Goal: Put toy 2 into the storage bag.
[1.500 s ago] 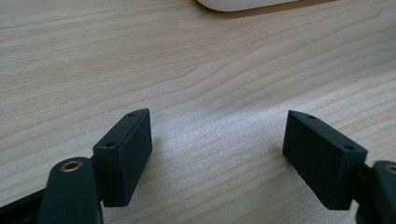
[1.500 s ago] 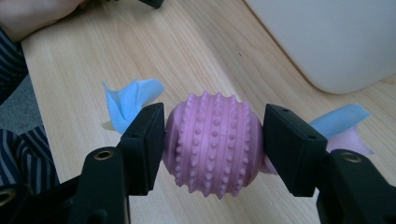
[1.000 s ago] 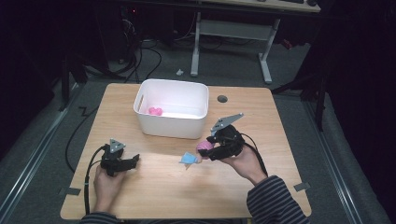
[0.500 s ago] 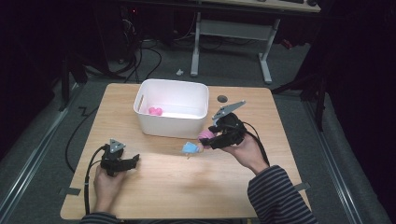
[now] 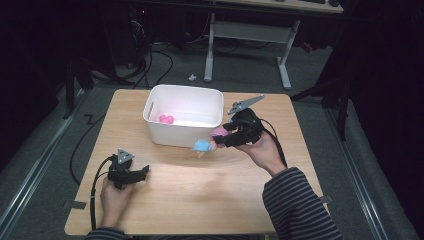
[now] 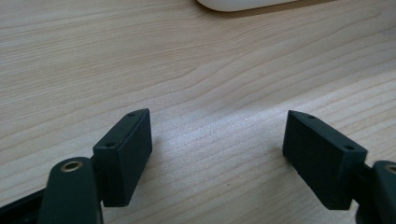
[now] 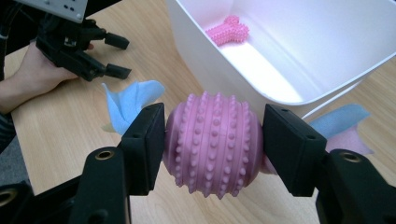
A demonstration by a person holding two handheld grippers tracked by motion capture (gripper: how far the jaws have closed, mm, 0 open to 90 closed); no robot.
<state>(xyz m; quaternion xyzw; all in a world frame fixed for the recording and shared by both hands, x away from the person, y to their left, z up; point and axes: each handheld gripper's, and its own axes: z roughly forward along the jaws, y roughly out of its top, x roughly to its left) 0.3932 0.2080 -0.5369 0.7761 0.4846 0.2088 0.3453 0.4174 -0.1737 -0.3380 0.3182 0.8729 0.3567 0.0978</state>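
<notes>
My right gripper (image 7: 212,135) is shut on a pink knobbed ball toy (image 7: 212,144) with blue and pink cloth flaps, and holds it in the air beside the white bin (image 7: 280,95). From above, the right gripper (image 5: 225,141) hangs at the bin's (image 5: 172,132) near right corner, with the toy's blue flap (image 5: 202,145) below it. Another pink knobbed toy (image 7: 229,30) lies in the bin, also visible from above (image 5: 165,119). My left gripper (image 5: 142,172) rests low over the table's near left, open, with bare wood between its fingers (image 6: 126,149).
The wooden table (image 5: 210,200) has open room across its middle and front. A round hole (image 5: 238,107) sits in the top behind the right gripper. Cables (image 5: 165,60) and a desk frame (image 5: 247,30) lie on the floor beyond the far edge.
My right gripper has lifted the pink toy off the table and carried it up toward the bin's near right corner. The left gripper has stayed put.
</notes>
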